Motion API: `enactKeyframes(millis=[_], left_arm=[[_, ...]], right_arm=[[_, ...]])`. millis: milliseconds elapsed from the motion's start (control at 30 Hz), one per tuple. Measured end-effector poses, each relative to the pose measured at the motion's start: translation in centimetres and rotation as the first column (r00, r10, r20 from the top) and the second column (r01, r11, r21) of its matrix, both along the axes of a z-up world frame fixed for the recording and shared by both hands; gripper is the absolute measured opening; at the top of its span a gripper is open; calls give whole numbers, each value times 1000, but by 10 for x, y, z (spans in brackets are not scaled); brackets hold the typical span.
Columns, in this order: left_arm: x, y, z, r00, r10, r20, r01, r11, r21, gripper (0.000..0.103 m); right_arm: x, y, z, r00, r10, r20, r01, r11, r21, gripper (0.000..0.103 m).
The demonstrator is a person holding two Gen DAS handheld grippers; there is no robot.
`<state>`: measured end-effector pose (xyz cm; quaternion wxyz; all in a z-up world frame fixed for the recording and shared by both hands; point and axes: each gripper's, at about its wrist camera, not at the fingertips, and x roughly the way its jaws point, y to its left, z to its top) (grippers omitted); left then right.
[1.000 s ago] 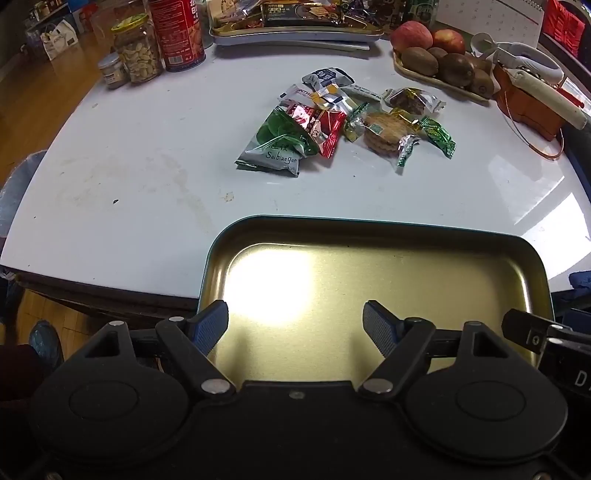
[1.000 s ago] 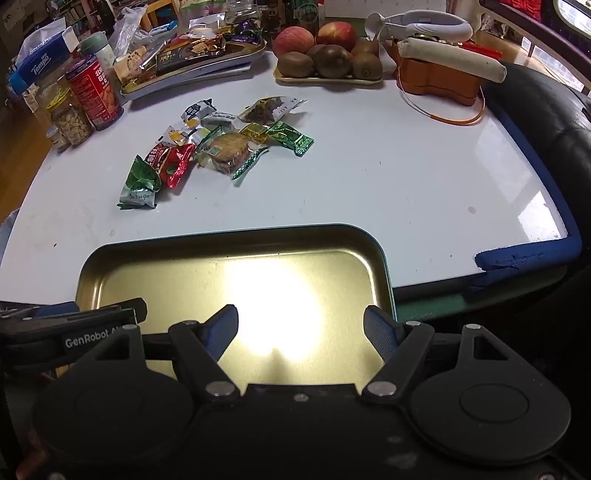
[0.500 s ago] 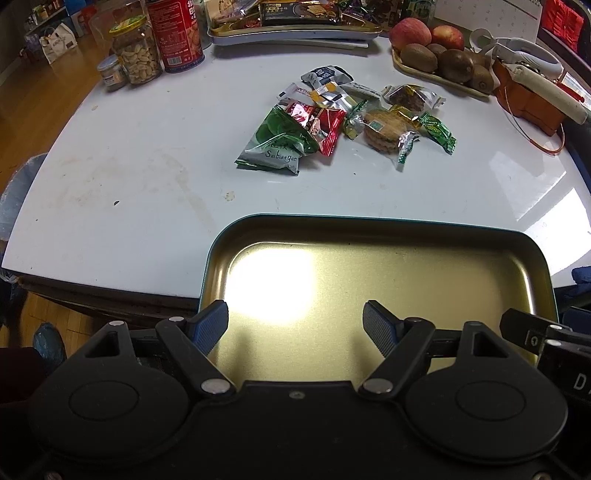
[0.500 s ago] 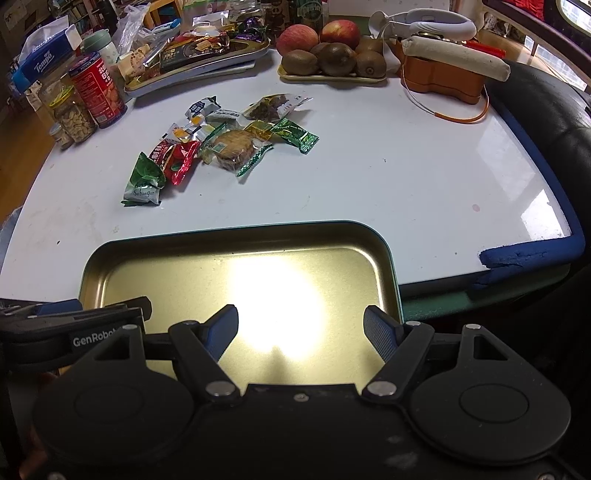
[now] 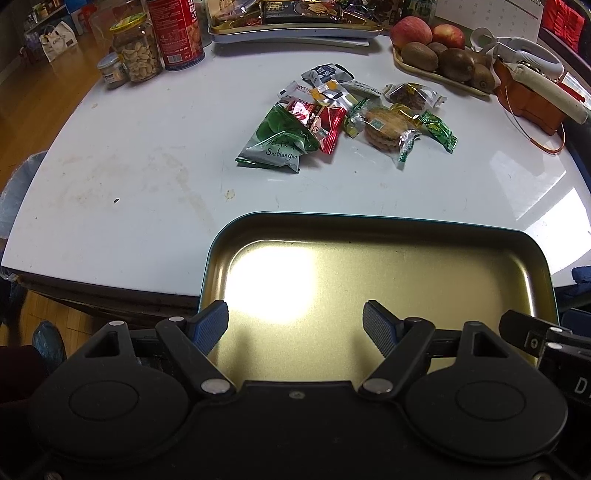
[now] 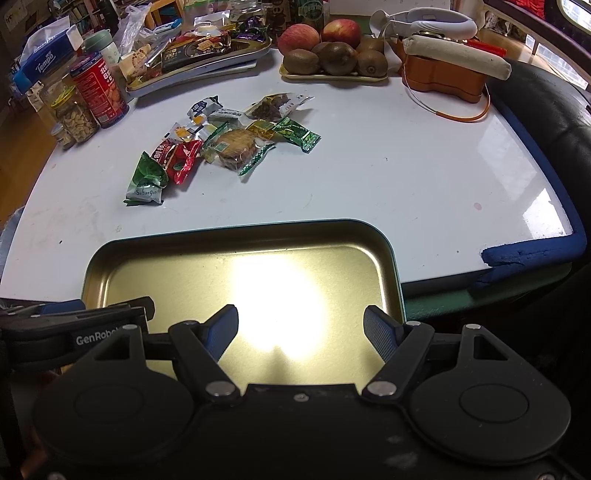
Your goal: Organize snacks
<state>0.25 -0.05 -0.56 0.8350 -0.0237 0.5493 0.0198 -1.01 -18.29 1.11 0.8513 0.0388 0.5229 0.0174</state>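
A gold metal tray (image 5: pixel 388 225) with a dark green rim lies at the table's near edge; it also shows in the right wrist view (image 6: pixel 236 230). It holds nothing. My left gripper (image 5: pixel 295 321) hangs open over the tray's near left part. My right gripper (image 6: pixel 301 325) hangs open over its near right part. A heap of wrapped snacks lies mid-table: a green packet (image 5: pixel 277 142), a red packet (image 5: pixel 325 122), a round biscuit pack (image 5: pixel 386 125) and a green candy (image 5: pixel 437 131). The heap also shows in the right wrist view (image 6: pixel 229 144).
At the back stand a nut jar (image 5: pixel 136 51), a red can (image 5: pixel 177 29), a full snack tray (image 5: pixel 295 18), a fruit plate (image 5: pixel 439 59) and an orange case (image 5: pixel 528 99). A blue bumper (image 6: pixel 532 251) lines the table's right edge.
Both grippers have crept slightly forward toward the table, so the snack heap sits a little lower in view. Both remain open and empty.
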Motion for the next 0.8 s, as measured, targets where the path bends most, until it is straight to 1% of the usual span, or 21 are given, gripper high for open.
enactKeyframes(millis=[800], left_arm=[[1,0,-1,1000,2,-8,-2,1000,-6,80]], right_arm=[[-2,2,0,1000,14,-9,-14,1000,8,79]])
